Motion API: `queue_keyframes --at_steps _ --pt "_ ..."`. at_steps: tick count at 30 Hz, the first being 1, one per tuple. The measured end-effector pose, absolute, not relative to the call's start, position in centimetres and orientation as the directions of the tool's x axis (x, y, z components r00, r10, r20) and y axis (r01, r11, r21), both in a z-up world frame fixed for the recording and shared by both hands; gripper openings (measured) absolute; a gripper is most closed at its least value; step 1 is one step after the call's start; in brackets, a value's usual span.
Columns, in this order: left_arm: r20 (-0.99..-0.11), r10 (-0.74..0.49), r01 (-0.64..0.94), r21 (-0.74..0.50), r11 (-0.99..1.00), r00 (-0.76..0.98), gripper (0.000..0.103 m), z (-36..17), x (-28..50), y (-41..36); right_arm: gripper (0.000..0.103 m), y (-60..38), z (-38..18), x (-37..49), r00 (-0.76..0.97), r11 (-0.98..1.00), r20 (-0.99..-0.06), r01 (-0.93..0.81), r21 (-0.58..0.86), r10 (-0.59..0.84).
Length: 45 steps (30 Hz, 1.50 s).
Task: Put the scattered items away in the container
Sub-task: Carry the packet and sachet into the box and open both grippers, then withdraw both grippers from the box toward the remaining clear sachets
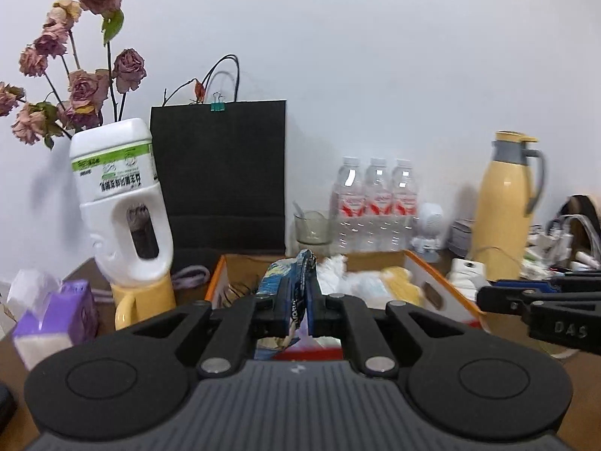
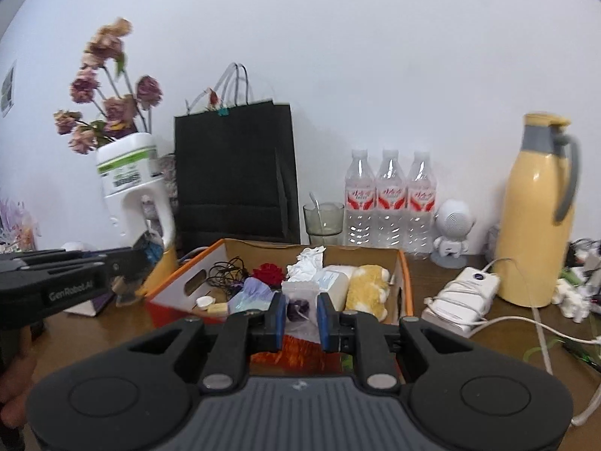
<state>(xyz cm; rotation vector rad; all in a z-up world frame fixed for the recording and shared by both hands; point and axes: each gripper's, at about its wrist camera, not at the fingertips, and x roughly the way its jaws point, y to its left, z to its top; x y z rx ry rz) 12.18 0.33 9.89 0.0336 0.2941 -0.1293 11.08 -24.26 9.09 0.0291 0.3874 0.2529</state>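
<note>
Left gripper [image 1: 298, 302] has its jaws clamped on a crumpled blue wrapper [image 1: 289, 278], which stands upright between the pads, long axis vertical, top poking above the fingertips. From the left wrist view the wrapper sits over the near edge of the box [image 1: 443, 282], box straight ahead and slightly below. From the right wrist view, though, the left gripper [image 2: 144, 253] reads as left of the box's [image 2: 176, 282] left wall, beside the yellow mug [image 2: 163, 270]. So: at or just outside the near-left corner, can't tell exactly.

Right gripper [image 2: 299, 315] has its jaws closed on a small clear bag [image 2: 298, 306] with something dark purple inside, bag upright, at the box's near rim. Box opening lies dead ahead of these jaws, so the right hand looks nearer to a drop.

Already in the box: cable [image 2: 225, 272], red flower [image 2: 267, 273], white tissue [image 2: 306, 263], yellow plush [image 2: 370, 285].

Judgement: both items need carrying forward over the opening, then release; left one likely also rightward.
</note>
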Motion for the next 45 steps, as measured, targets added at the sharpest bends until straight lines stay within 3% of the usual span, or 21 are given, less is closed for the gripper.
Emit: queue_keyframes --at_steps 2,5,10,17,18,19,20,21,22,23,24,25,26,31,39,42,45 --pt "-0.33 -0.095 0.122 0.063 0.991 0.939 0.008 9.8 14.9 0.3 0.016 -25.1 8.9 14.5 0.859 0.956 -0.419 -0.269 0.121 0.294" --pt "-0.457 -0.061 0.115 0.091 0.989 0.887 0.008 9.7 19.9 0.6 0.016 -26.0 8.9 19.6 0.801 0.952 -0.515 -0.279 0.127 0.303" --pt "-0.679 -0.065 0.137 0.053 0.989 0.731 0.008 8.7 26.4 0.9 0.016 -27.1 8.3 26.6 0.689 0.963 -0.68 -0.248 0.104 0.251" --pt "-0.878 -0.056 0.154 0.021 0.988 0.475 0.011 6.6 31.4 0.9 0.018 -27.5 6.5 31.9 0.442 0.963 -0.867 -0.233 0.138 0.232" --pt "-0.889 -0.042 0.148 0.03 0.989 0.455 0.015 6.5 31.8 0.9 0.018 -27.2 6.4 32.2 0.419 0.964 -0.883 -0.234 0.122 0.213" --pt "-0.904 -0.031 0.152 0.038 0.988 0.426 0.027 6.5 32.1 0.7 0.024 -27.0 6.3 32.6 0.402 0.968 -0.896 -0.227 0.104 0.19" --pt "-0.913 -0.032 0.152 0.032 0.988 0.406 0.035 6.6 32.5 0.7 0.04 -26.8 6.3 33.1 0.381 0.972 -0.909 -0.216 0.092 0.171" --pt "-0.918 -0.035 0.141 0.022 0.99 0.394 0.05 6.9 32.8 0.8 0.048 -26.7 6.4 33.4 0.365 0.974 -0.916 -0.208 0.092 0.165" --pt "-0.924 -0.04 0.129 0.01 0.992 0.38 0.058 7.3 33.0 0.9 0.058 -26.5 6.4 33.8 0.346 0.975 -0.924 -0.199 0.098 0.164" --pt "-0.93 -0.046 0.126 0.0 0.992 0.365 0.062 7.7 33.5 0.8 0.064 -26.3 6.5 34.1 0.319 0.976 -0.933 -0.192 0.107 0.165" --pt "-0.937 -0.044 0.108 -0.007 0.994 0.345 0.072 8.1 33.9 0.8 0.068 -26.1 6.5 34.6 0.279 0.976 -0.945 -0.181 0.122 0.17" --pt "-0.947 -0.026 0.079 -0.001 0.997 0.32 0.085 8.6 34.3 0.9 0.081 -25.8 6.5 35.1 0.228 0.978 -0.958 -0.158 0.137 0.171" --pt "-0.952 -0.015 0.064 0.005 0.998 0.306 0.089 9.2 34.8 0.9 0.093 -25.4 6.4 35.6 0.177 0.982 -0.972 -0.136 0.134 0.157" --pt "-0.961 -0.026 0.006 -0.025 1.0 0.277 0.101 11.5 36.0 1.5 0.094 -23.4 7.6 36.7 0.131 0.989 -0.982 -0.079 0.127 0.137" --pt "-0.939 0.044 -0.029 0.036 0.999 0.341 0.103 11.4 34.4 -0.1 0.094 -22.5 9.0 35.4 0.247 0.989 -0.958 -0.01 0.145 0.143" --pt "-0.877 0.061 -0.003 0.067 0.998 0.477 0.103 12.6 32.2 -0.6 0.094 -23.0 10.3 34.0 0.37 0.993 -0.922 -0.016 0.118 0.116" --pt "-0.72 0.127 -0.045 0.132 0.99 0.682 0.103 12.8 28.1 -1.0 0.094 -23.7 11.1 30.9 0.548 0.991 -0.828 -0.015 0.135 0.121"
